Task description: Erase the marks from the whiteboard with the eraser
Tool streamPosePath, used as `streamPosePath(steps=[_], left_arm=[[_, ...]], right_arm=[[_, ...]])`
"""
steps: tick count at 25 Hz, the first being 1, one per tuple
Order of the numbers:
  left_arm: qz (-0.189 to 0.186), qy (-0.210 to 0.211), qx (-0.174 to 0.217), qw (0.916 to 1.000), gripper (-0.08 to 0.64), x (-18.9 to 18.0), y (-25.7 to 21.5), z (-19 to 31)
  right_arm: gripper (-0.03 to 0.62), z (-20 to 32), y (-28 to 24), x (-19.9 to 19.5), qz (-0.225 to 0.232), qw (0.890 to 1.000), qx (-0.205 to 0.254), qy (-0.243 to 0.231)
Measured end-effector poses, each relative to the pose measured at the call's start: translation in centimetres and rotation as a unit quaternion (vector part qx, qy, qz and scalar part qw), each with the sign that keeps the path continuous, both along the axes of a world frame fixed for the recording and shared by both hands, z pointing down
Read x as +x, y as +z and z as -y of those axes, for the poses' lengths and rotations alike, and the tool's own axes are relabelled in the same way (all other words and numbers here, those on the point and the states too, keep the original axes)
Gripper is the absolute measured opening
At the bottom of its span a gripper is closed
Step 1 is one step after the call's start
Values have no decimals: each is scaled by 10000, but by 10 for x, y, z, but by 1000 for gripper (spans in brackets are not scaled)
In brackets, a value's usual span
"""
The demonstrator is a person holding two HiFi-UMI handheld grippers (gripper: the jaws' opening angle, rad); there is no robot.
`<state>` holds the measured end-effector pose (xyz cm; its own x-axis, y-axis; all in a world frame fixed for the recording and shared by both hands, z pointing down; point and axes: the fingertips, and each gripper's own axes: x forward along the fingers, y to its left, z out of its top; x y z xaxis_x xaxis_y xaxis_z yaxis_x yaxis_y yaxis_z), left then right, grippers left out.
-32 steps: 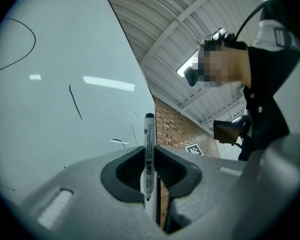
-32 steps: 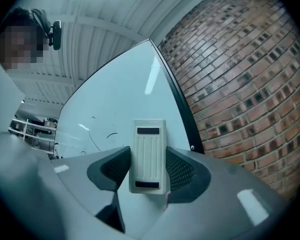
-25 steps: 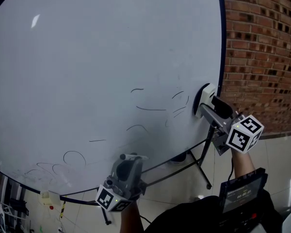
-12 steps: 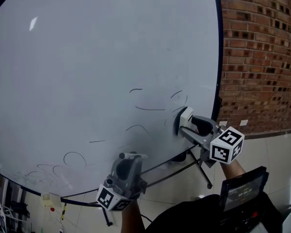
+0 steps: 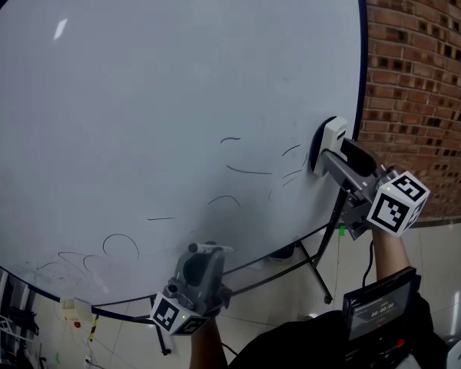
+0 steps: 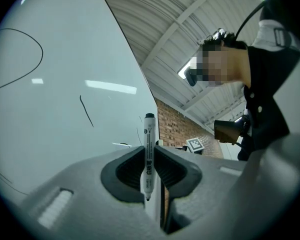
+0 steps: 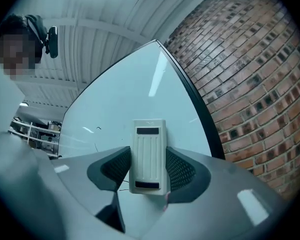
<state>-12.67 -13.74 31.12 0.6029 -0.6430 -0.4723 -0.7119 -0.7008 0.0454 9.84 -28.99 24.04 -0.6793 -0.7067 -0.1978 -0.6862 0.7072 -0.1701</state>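
The whiteboard (image 5: 138, 91) fills the head view and carries thin black marks (image 5: 250, 171) low on its right half and more near its lower left edge. My right gripper (image 5: 332, 151) is shut on a white eraser (image 5: 329, 144), which is pressed flat against the board near its right rim, just right of the marks. The right gripper view has the eraser (image 7: 148, 155) clamped between both jaws. My left gripper (image 5: 203, 254) hangs below the board's lower edge, shut on a white marker pen (image 6: 148, 151) that stands upright between its jaws.
A brick wall (image 5: 422, 75) stands right of the board. The board's stand legs (image 5: 315, 264) spread over the tiled floor below. A device with a screen (image 5: 376, 310) sits on the person's right forearm.
The right gripper and eraser swept from the right rim down-left into the marks, then back up-right to the rim. The left gripper stayed put.
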Motion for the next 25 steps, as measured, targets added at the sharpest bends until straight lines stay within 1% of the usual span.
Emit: streamPosePath(steps=[3, 5, 7, 10, 13, 15, 17, 22, 25], left_arm=[[-30, 2, -24, 10000, 58, -2, 2, 2], [-42, 8, -32, 10000, 57, -2, 3, 2], [-38, 25, -36, 10000, 57, -1, 4, 2], [-58, 64, -18, 10000, 57, 0, 3, 3], [-67, 113, -5, 9999, 57, 2, 0, 5], [-82, 139, 2, 9999, 57, 4, -2, 5], [-65, 140, 9, 9999, 57, 4, 0, 4], [-59, 116, 51, 9999, 57, 5, -4, 1], [-35, 52, 36, 10000, 57, 1, -2, -1]], right_arm=[[225, -6, 9, -16, -175, 9998, 15, -43], [225, -14, 25, -38, -347, 9990, -60, -262], [225, -24, 51, -63, -493, 9969, -264, -559], [225, -39, 97, -96, -762, 9905, -640, -946], [225, -42, 118, -108, -794, 9872, -786, -1136], [225, -41, 116, -103, -876, 9872, -737, -1106], [225, -34, 104, -88, -857, 9895, -660, -956], [225, -8, 49, -25, -234, 9981, -428, -370], [225, 2, 22, 4, 31, 9997, -260, -21]])
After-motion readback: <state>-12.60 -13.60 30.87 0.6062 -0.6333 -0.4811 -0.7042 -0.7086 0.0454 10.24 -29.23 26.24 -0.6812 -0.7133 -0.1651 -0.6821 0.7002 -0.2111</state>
